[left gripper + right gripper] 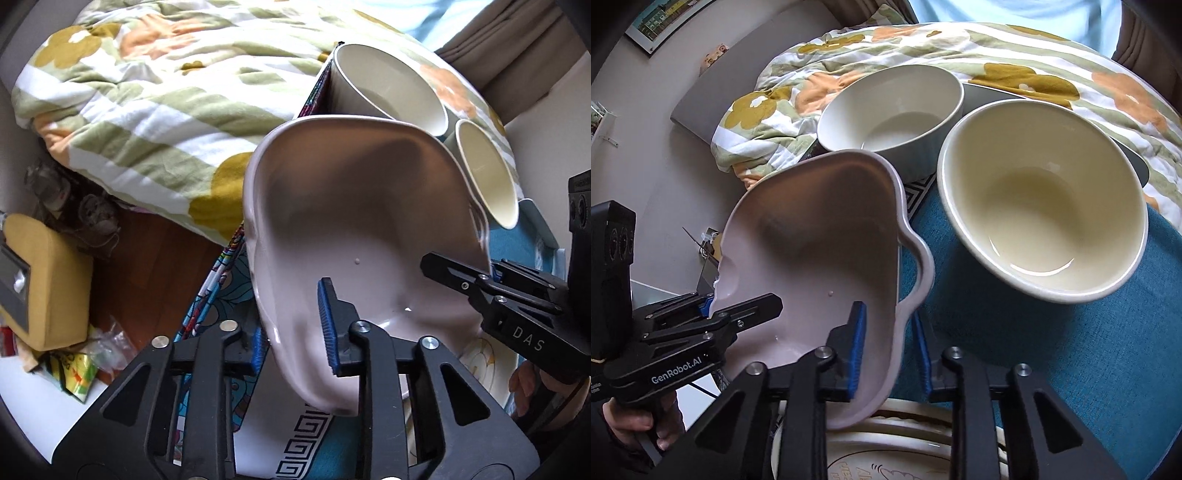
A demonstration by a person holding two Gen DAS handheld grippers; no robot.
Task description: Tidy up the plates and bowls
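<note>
1. One pink dish (354, 229) sits dead centre of the left wrist view: glossy ceramic, a lumpy animal-like outline with a wavy rim, held tilted above the teal cloth (1052, 350).
2. Two grippers are on it. The left gripper (291, 332) pinches the near rim, one blue ribbed pad inside the dish, the other outside.
3. The right gripper (892, 343) clamps the opposite rim by the little bulge, blue pads pressed on either side of the wall. In the left wrist view its black fingers come in from 3 o'clock.
4. Two round bowls, counted. The cream bowl (1041, 199), at 2 o'clock of the dish in the right wrist view, is smooth and deep, with a pale rim and a shiny base.
5. The white bowl (890, 110), at 12 o'clock, is glazed and straighter-walled, and stands just behind the cream one.
6. Under the dish, at 6 o'clock in the right wrist view, lies one patterned plate (886, 454), cream with drawn lines and scalloped ridges; how many are stacked there I cannot tell.
7. Beyond the bowls spreads a quilted blanket (147, 110), soft and puckered, with mustard and peach flowers on green and white stripes.
8. One hand (646, 424) grips the left gripper's black handle at 8 o'clock.
</note>
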